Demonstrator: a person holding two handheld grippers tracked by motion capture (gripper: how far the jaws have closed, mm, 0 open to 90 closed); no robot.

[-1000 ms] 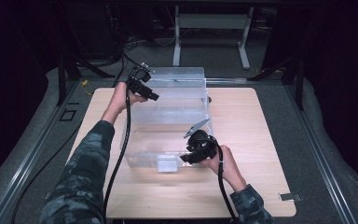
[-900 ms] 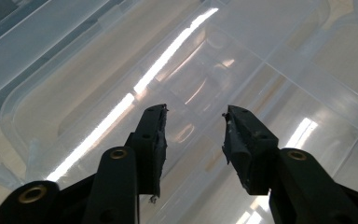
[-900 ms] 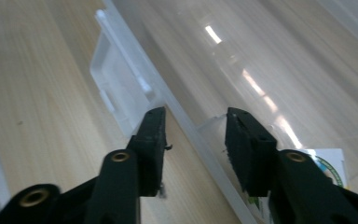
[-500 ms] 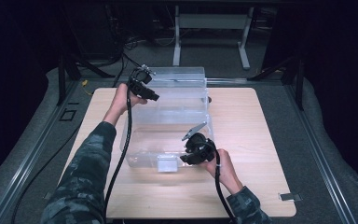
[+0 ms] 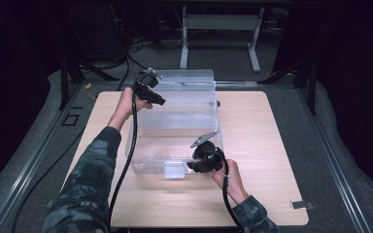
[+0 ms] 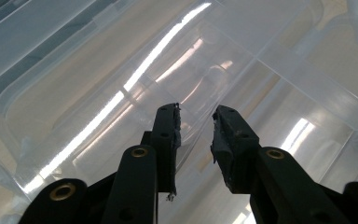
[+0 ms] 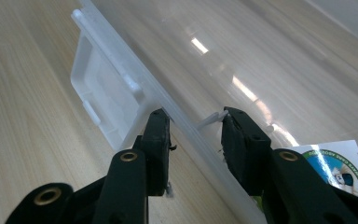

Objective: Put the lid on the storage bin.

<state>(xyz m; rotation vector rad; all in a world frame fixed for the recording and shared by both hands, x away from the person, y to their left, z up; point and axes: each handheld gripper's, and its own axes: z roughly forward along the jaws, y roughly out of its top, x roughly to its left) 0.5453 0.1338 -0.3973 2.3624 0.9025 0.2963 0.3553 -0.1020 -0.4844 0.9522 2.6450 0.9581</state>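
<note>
A clear plastic box (image 5: 189, 97) stands at the back of the wooden table (image 5: 267, 145). A clear lid (image 5: 165, 145) with a white latch (image 5: 175, 170) slopes from the box toward the front. My left gripper (image 5: 161, 101) is at the far left corner. In the left gripper view its jaws have just been closing, and the left gripper (image 6: 196, 119) pinches the clear curved rim (image 6: 135, 79). My right gripper (image 5: 193, 166) is at the lid's near edge. In the right gripper view the right gripper (image 7: 196, 116) is shut across the lid's rim (image 7: 177, 121), right of the latch (image 7: 105, 100).
A round blue and green label (image 7: 335, 170) shows through the plastic beside the right jaw. Black cables trail from both grippers over the table's front. Bare wood lies right of the box. A grey padded border (image 5: 330, 160) and a metal stand (image 5: 218, 29) surround the table.
The right hand has slipped a little toward the table's front edge. The left hand, the box and the lid have stayed where they were.
</note>
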